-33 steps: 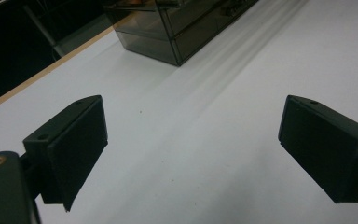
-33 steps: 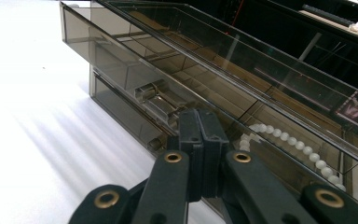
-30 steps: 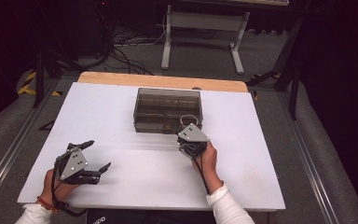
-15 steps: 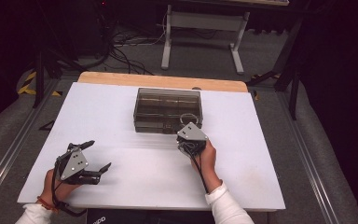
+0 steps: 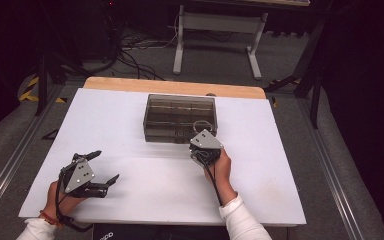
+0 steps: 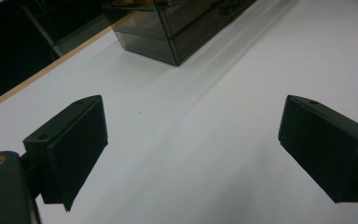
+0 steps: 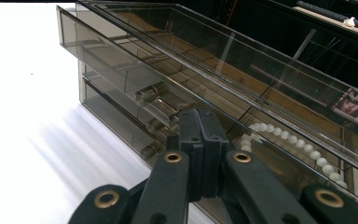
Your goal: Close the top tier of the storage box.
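A smoky see-through drawer box (image 5: 180,117) stands in the middle of the white table (image 5: 130,125). My right gripper (image 5: 198,136) is at the right part of the box's front, jaws shut. In the right gripper view its jaws (image 7: 200,123) press flat together right against the box front (image 7: 121,60), beside small drawer handles (image 7: 150,93); I cannot tell whether they pinch one. A string of white beads (image 7: 289,140) lies in a drawer to the right. My left gripper (image 5: 106,166) rests at the near left of the table, open (image 6: 191,144), with only bare table between its jaws.
The box (image 6: 177,28) stands far ahead in the left gripper view. A wooden strip (image 5: 175,87) edges the table's far side. Cables and a white stand's legs (image 5: 215,45) are on the floor behind. Metal rails run along both sides of the table.
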The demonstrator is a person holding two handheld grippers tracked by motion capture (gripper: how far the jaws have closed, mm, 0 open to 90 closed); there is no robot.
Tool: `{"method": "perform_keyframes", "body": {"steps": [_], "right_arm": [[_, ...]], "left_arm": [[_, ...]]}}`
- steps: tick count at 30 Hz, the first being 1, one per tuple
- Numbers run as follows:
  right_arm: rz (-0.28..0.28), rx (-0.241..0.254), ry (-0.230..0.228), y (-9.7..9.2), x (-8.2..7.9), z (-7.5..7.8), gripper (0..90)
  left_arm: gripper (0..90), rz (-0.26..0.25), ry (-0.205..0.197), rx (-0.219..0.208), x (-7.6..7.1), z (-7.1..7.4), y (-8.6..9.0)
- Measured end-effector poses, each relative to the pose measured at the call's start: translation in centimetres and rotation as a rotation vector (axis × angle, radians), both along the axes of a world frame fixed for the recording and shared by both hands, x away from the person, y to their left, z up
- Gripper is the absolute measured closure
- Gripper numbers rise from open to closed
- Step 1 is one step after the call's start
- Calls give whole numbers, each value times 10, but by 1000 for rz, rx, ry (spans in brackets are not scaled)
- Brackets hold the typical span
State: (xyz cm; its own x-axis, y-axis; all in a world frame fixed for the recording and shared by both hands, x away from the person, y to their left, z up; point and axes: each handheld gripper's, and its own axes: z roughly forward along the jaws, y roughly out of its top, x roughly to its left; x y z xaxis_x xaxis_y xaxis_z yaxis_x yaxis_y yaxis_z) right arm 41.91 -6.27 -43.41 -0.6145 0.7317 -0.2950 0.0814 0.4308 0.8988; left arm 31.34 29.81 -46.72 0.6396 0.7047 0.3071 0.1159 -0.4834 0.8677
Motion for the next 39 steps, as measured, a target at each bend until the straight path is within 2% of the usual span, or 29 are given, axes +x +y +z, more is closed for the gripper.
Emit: {"method": "perform_keyframes", "body": {"steps": [20, 39], "right_arm": [[-20, 7, 4, 0, 5, -2, 900], [-61, 15, 1, 6, 10, -3, 900]], "left_arm": [[89, -1, 2, 5, 0, 0, 0], [90, 1, 8, 9, 1, -2, -1]]}}
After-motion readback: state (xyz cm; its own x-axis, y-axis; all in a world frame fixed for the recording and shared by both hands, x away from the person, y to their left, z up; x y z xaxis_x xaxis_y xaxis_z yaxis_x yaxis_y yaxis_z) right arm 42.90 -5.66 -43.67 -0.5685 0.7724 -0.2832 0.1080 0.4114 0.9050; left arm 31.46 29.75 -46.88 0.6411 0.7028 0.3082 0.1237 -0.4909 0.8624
